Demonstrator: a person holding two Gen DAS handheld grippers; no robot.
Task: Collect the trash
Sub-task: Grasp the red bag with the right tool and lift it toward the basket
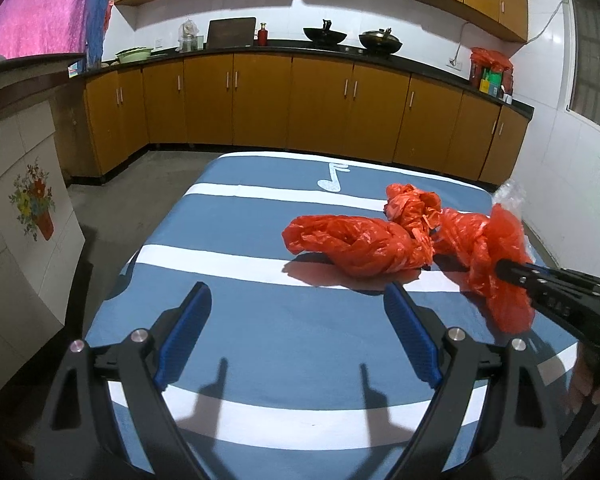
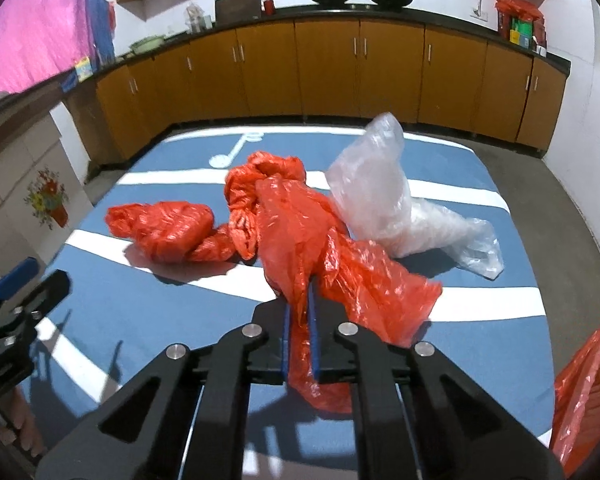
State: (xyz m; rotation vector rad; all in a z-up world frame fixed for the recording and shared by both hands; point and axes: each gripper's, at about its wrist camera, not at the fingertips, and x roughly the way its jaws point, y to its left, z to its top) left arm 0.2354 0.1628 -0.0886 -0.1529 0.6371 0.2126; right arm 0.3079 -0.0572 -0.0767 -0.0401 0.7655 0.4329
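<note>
A crumpled red plastic bag [image 2: 300, 224] lies stretched across the blue-and-white striped table [image 2: 160, 312]. My right gripper [image 2: 300, 300] is shut on its near end, red film pinched between the blue pads. The same bag shows in the left wrist view [image 1: 352, 244], with my right gripper [image 1: 504, 270] coming in from the right. A clear plastic bag [image 2: 384, 196] lies just behind the red one. My left gripper [image 1: 296, 304] is open and empty, above the table near its front left, short of the red bag.
Another red bag [image 2: 588, 392] hangs at the lower right edge of the right wrist view. Wooden kitchen cabinets [image 1: 260, 100] with a black counter run behind the table. A white cabinet with a flower print [image 1: 32, 200] stands to the left.
</note>
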